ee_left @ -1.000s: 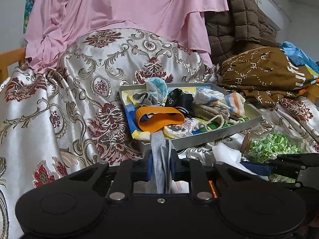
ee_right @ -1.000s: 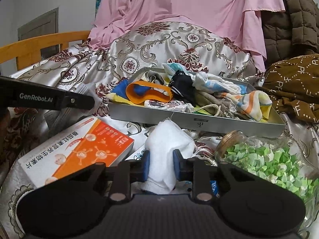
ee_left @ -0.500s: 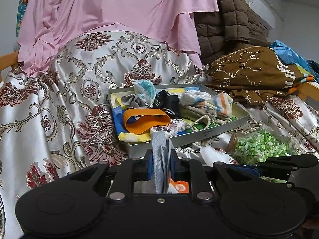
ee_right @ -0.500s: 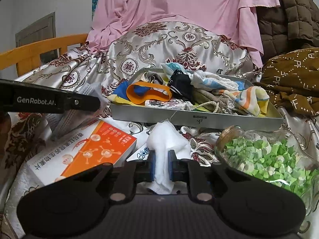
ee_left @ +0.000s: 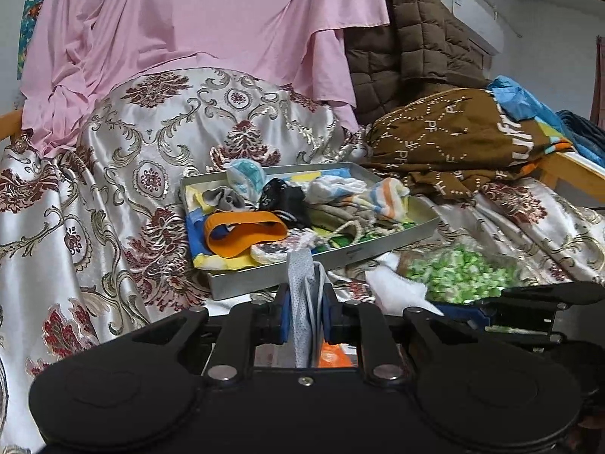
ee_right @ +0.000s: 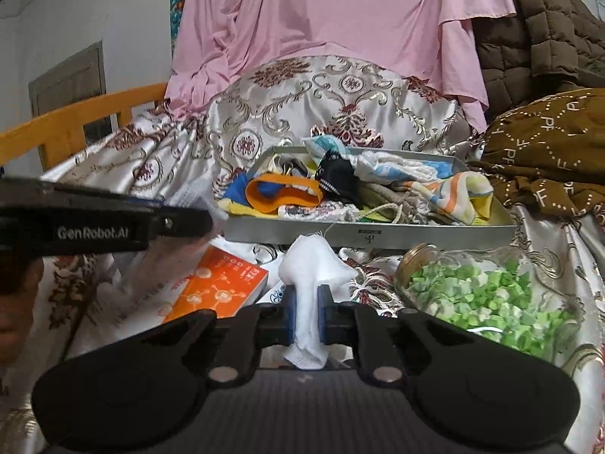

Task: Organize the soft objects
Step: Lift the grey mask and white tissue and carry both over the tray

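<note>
Left view: left gripper (ee_left: 305,312) clenched on a grey cloth (ee_left: 302,295), just before the tray's (ee_left: 397,240) near edge.
Right view: right gripper (ee_right: 304,312) grasping a white cloth (ee_right: 314,268); only here, an orange box (ee_right: 223,287) beside it.

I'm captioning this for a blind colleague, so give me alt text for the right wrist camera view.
The right gripper pinches a white cloth, in front of a metal tray heaped with soft items on a patterned bedspread. A jar of green pieces lies right; the left gripper enters from the left.
</note>
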